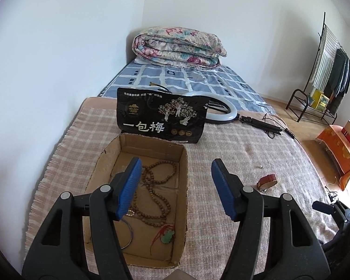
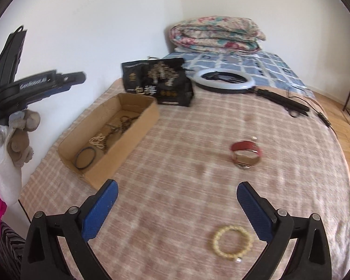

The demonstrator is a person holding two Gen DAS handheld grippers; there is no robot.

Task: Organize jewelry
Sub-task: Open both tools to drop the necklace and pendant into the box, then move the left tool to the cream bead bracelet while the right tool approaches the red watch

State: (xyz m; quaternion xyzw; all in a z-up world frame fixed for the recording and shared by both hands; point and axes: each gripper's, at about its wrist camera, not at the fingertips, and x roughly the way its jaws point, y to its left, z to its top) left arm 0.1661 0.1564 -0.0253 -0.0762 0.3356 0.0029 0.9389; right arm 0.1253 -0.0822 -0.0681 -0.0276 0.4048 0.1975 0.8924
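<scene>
A shallow cardboard box (image 1: 183, 163) (image 2: 126, 144) lies on the plaid blanket. Inside it are a long brown bead necklace (image 1: 158, 186), a green pendant on red cord (image 1: 167, 235), a dark ring bangle (image 2: 85, 158) and a pale bead string (image 2: 98, 141). My left gripper (image 1: 175, 186) hangs over the box, open, with nothing between its blue pads. My right gripper (image 2: 178, 206) is wide open above the blanket. A cream bead bracelet (image 2: 232, 240) lies just in front of its right finger. A red watch-like band (image 2: 246, 154) (image 1: 267, 180) and a small pearl (image 2: 253, 138) lie further out.
A black snack bag (image 1: 161, 116) (image 2: 158, 84) stands behind the box. A ring light (image 2: 224, 80) on a black stand lies beyond it. A folded floral quilt (image 1: 177, 46) sits at the bed's far end. A wall runs along the left; a clothes rack (image 1: 326, 70) stands at right.
</scene>
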